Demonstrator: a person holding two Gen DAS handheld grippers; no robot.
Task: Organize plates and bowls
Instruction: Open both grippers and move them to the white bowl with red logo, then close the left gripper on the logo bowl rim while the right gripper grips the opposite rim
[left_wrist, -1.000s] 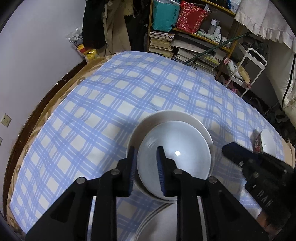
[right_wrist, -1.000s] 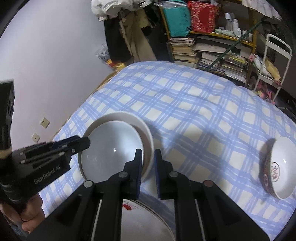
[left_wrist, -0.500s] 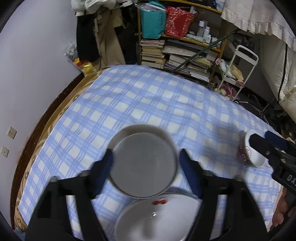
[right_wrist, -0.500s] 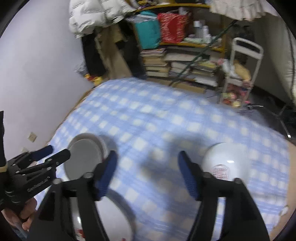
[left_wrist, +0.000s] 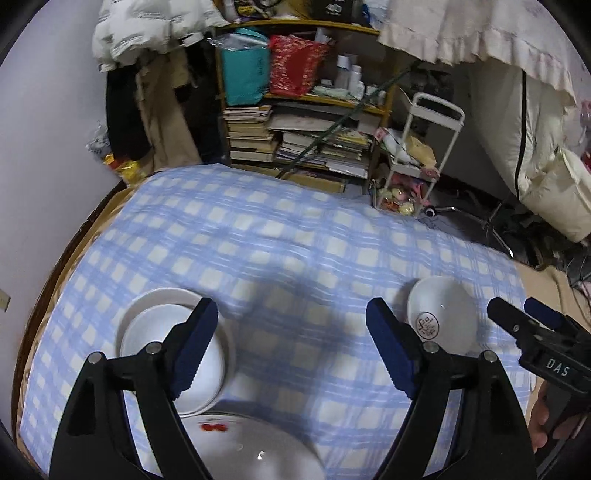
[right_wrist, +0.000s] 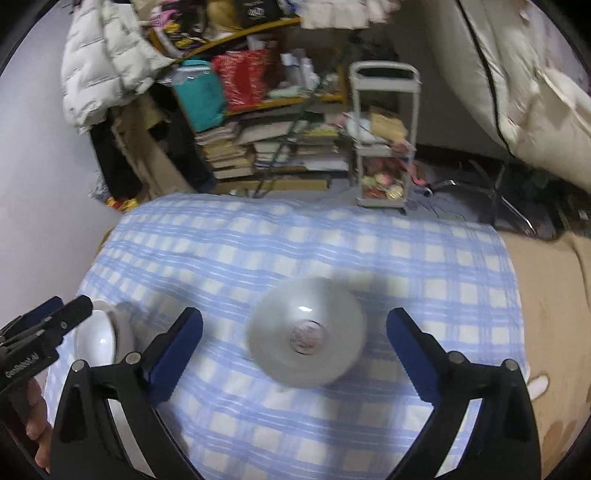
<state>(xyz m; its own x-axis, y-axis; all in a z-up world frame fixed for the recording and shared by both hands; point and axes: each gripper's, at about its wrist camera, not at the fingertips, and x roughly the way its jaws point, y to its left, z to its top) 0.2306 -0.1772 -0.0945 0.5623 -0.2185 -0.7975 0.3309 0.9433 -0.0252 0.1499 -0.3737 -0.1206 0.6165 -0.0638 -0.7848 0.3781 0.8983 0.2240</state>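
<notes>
Two stacked white plates (left_wrist: 147, 314) lie on the blue checked cloth at the left; they also show in the right wrist view (right_wrist: 98, 338). A larger white plate with a red mark (left_wrist: 251, 443) lies at the near edge. A white bowl with a round emblem (left_wrist: 441, 317) sits at the right; in the right wrist view the bowl (right_wrist: 306, 334) lies between my fingers, a little ahead. My left gripper (left_wrist: 291, 343) is open and empty above the cloth. My right gripper (right_wrist: 295, 345) is open and empty above the bowl.
The table's far edge drops to a floor with a book-laden shelf (left_wrist: 295, 122) and a small white cart (left_wrist: 417, 162). Bare tan table surface (right_wrist: 546, 314) lies to the right of the cloth. The wall (left_wrist: 44, 147) is close on the left.
Both grippers opened, letting go of the stacked plates, and drew back and up. The right gripper swung right and now hangs over the bowl.
</notes>
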